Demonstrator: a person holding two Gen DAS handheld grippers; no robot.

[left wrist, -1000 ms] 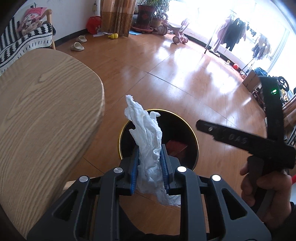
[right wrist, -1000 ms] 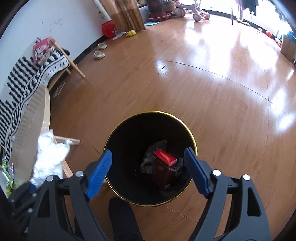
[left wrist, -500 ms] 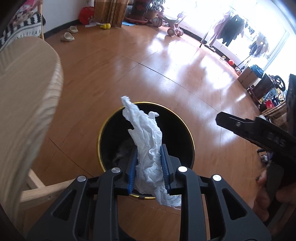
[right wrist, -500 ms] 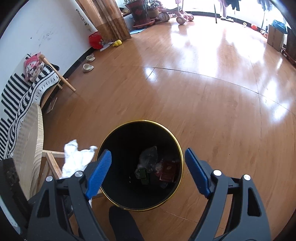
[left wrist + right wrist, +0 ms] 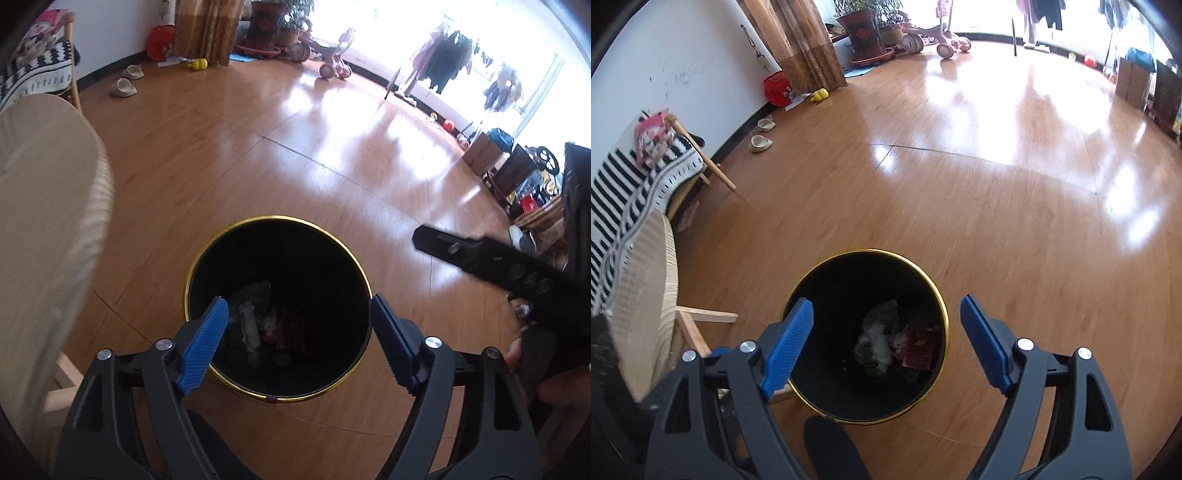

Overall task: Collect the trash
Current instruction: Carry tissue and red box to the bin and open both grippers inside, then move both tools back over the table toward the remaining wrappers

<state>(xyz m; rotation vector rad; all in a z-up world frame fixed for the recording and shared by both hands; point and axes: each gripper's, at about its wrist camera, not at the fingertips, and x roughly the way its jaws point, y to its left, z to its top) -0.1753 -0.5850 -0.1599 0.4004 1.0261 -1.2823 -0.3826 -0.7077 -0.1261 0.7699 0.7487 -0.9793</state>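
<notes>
Both hand-held grippers — left [image 5: 297, 345], right [image 5: 886, 345] — spread wide, empty, above bin [image 5: 207, 258].

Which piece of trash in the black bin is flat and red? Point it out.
The dark red flat packet, on the right side of the black gold-rimmed bin; the crumpled white tissue beside it is pale and wadded.

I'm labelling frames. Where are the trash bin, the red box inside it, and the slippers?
trash bin [image 5: 925, 284], right wrist view, gold rim
red box [image 5: 918, 352], right wrist view, top face
slippers [image 5: 761, 143], right wrist view, nearer slipper
</notes>
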